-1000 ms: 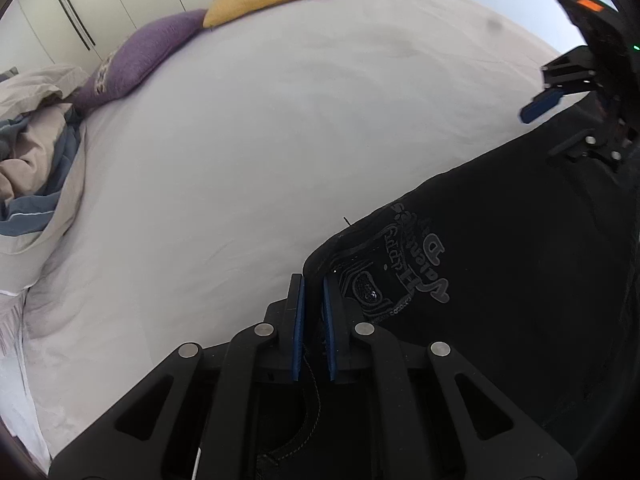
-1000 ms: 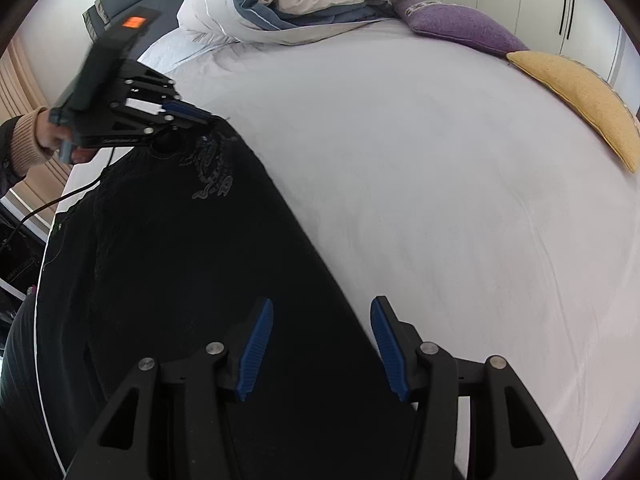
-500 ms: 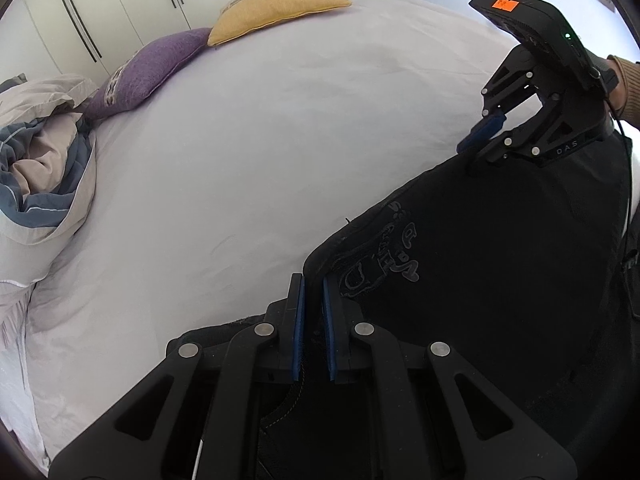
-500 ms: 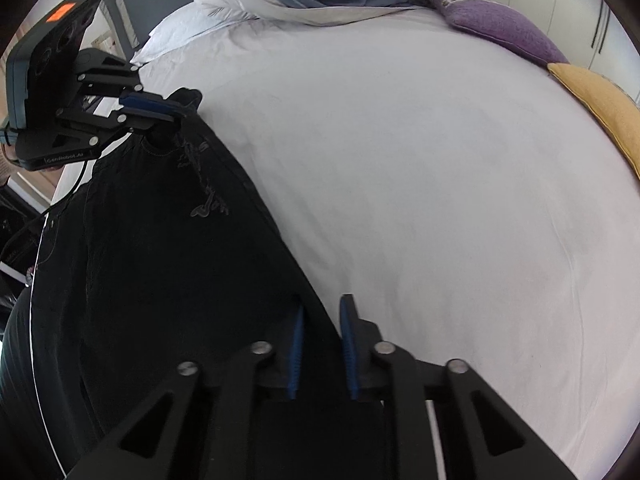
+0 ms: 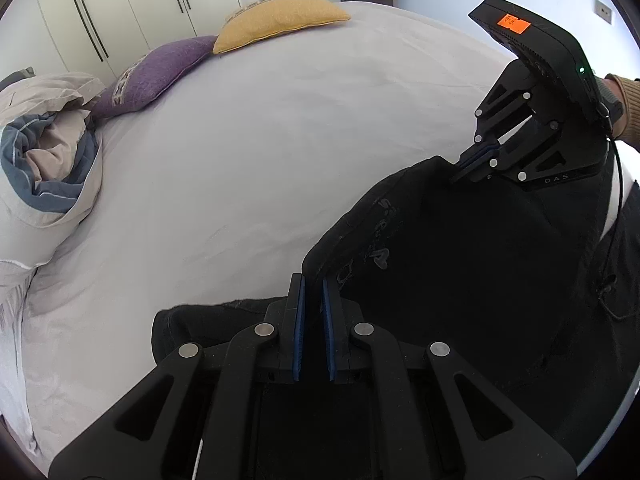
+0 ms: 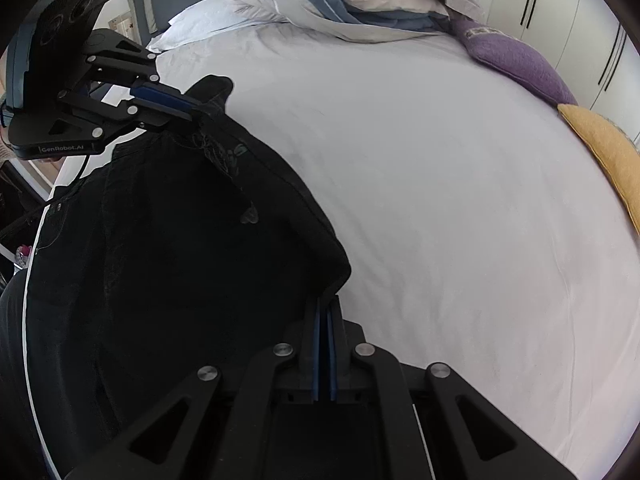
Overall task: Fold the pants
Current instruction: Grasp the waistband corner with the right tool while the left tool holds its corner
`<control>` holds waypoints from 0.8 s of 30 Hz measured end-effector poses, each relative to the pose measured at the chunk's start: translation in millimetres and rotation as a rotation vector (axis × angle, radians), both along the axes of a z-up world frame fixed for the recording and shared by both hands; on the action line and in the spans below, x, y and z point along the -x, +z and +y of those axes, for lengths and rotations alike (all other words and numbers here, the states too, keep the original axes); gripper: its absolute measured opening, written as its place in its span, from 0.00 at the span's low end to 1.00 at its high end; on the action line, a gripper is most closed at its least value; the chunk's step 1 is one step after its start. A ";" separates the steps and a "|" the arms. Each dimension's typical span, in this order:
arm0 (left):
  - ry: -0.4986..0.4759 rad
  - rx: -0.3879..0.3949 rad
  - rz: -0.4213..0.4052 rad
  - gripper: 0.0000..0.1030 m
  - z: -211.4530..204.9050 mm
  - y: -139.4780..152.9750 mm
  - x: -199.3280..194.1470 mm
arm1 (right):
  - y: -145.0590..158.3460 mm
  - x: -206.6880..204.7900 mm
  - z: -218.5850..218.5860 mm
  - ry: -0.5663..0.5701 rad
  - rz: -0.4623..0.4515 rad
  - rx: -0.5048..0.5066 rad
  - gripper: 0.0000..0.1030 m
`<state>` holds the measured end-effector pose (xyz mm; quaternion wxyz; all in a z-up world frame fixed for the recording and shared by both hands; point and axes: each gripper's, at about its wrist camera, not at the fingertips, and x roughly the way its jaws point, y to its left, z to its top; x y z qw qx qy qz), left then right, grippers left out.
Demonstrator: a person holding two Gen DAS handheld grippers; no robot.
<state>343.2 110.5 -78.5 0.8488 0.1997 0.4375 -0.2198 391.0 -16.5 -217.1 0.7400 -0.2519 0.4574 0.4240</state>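
Note:
Black pants (image 5: 460, 260) with a pale print lie on the near side of a white bed (image 5: 260, 160), their far edge raised off the sheet. My left gripper (image 5: 311, 280) is shut on one end of that edge. At the other end my right gripper (image 6: 327, 300) is closing its jaws on the hem, pads pressing the cloth. The right wrist view shows the pants (image 6: 160, 240) hanging as a dark slope between the left gripper (image 6: 196, 110) and the right one. In the left wrist view the right gripper (image 5: 460, 168) pinches the fold at the upper right.
A yellow pillow (image 5: 276, 24) and a purple pillow (image 5: 156, 74) lie at the far edge before white wardrobes. A bunched duvet (image 5: 44, 160) sits on the left. A brown sleeve (image 5: 626, 108) shows behind the right gripper. White sheet (image 6: 440, 200) stretches beyond the pants.
My right gripper went from open to shut on the pants edge. Both grippers moved across the bed with the edge, which now stands up off the sheet.

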 end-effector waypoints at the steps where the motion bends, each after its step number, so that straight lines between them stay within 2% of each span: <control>1: 0.001 -0.002 -0.002 0.07 1.6 1.2 4.5 | 2.5 5.4 2.1 0.004 -0.006 -0.001 0.04; 6: 0.001 -0.008 -0.006 0.07 13.9 7.0 37.3 | 17.0 39.6 0.2 0.049 -0.033 0.011 0.03; 11: -0.011 0.010 0.008 0.07 25.4 4.3 82.1 | 17.8 95.6 4.9 0.162 -0.086 0.077 0.03; 12: -0.014 0.007 0.015 0.07 27.5 1.7 93.6 | 15.6 108.3 6.3 0.193 -0.105 0.102 0.03; 13: -0.013 -0.001 0.022 0.00 29.5 -1.5 103.4 | 11.6 126.9 9.3 0.248 -0.145 0.156 0.03; 17: 0.020 -0.019 0.059 0.00 43.9 -15.9 139.0 | -4.4 184.9 16.1 0.454 -0.245 0.324 0.03; 19: 0.019 -0.047 0.064 0.00 45.6 -22.3 154.1 | -8.6 202.8 15.4 0.520 -0.274 0.381 0.03; 22: 0.004 -0.107 0.014 0.00 41.9 -24.3 175.2 | -1.9 211.9 16.4 0.530 -0.288 0.385 0.03; 24: -0.030 -0.111 -0.042 0.00 37.5 -16.0 187.9 | 4.0 205.7 15.0 0.502 -0.288 0.368 0.03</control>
